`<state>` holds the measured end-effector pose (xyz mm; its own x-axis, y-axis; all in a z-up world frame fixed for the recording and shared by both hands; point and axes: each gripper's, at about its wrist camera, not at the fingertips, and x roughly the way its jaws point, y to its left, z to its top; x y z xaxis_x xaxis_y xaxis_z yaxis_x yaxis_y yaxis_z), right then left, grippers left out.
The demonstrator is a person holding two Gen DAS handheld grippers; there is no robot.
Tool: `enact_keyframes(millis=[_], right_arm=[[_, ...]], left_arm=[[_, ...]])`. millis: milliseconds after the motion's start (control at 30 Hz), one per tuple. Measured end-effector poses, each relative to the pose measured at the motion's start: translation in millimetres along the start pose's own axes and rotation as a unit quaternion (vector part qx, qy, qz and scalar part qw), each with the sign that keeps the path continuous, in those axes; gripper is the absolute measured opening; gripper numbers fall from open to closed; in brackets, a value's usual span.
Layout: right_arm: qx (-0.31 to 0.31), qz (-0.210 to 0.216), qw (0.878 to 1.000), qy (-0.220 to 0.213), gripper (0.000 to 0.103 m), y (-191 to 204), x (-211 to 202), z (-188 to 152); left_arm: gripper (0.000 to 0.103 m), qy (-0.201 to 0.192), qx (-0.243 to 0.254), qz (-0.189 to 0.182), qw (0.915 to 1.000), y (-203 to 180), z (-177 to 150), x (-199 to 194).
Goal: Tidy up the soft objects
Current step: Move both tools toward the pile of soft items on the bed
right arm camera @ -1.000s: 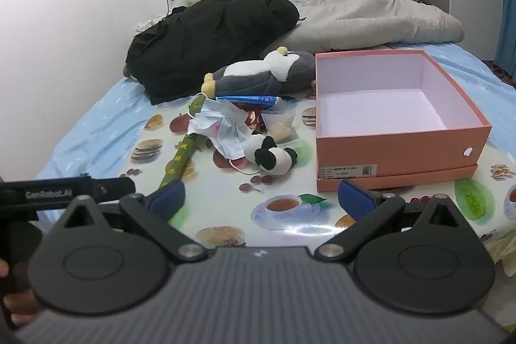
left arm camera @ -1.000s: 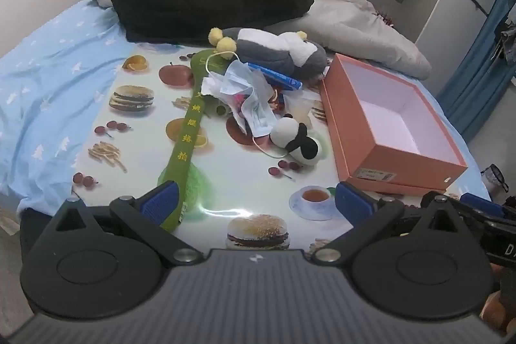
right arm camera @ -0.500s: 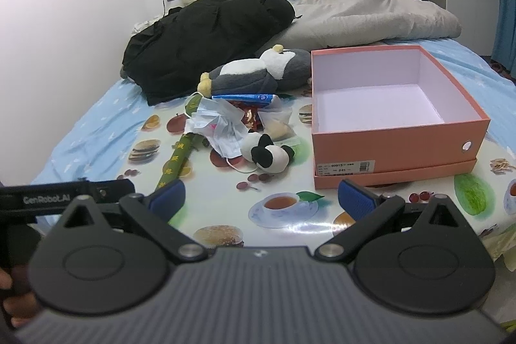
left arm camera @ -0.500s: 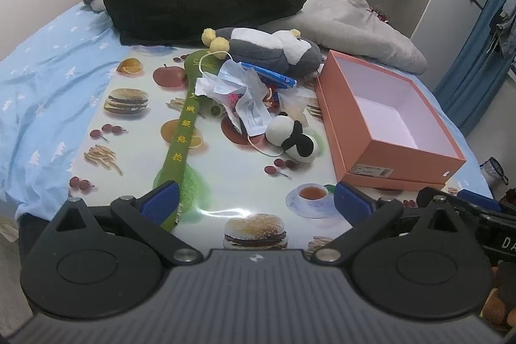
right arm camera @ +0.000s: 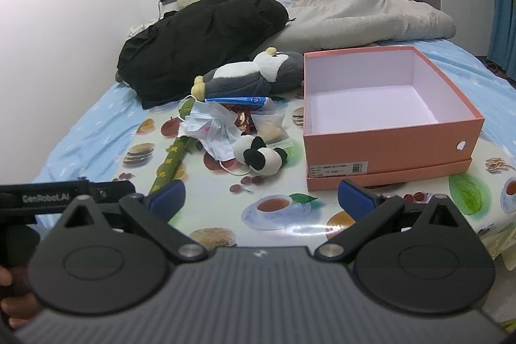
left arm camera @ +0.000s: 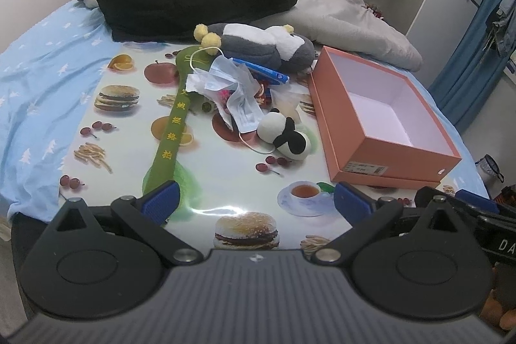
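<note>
Both tools are spread wide and hold nothing: the left tool (left arm camera: 254, 202) sits at the bottom of its frame, the right tool (right arm camera: 261, 195) likewise. On the food-print cloth (left arm camera: 129, 131) at centre frame lie the panda plush (left arm camera: 285, 139), crumpled face masks (left arm camera: 225, 86), a green strap (left arm camera: 171, 131) and the grey penguin plush (left arm camera: 267, 45). The open orange box (left arm camera: 387, 163) stands centre right.
</note>
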<state>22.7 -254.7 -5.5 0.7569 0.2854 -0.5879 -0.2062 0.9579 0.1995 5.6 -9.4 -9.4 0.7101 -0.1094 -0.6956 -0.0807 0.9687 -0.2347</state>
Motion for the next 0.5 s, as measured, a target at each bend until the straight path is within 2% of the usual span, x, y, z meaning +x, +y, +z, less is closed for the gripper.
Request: enact_keyframes(millis=[167, 500], right_arm=[[-0.002, -0.003, 1.000, 0.000, 0.103, -0.3, 1.1, -1.6], [-0.004, 0.003, 1.000, 0.004, 0.103, 1.3, 3.5, -2.9]], left_arm=[[0.099, 0.003, -0.011, 0.000, 0.9999, 1.7, 0.8, 3.6], [0.097, 0.003, -0.015, -0.001, 0.9999, 7.0, 1.2, 3.2]])
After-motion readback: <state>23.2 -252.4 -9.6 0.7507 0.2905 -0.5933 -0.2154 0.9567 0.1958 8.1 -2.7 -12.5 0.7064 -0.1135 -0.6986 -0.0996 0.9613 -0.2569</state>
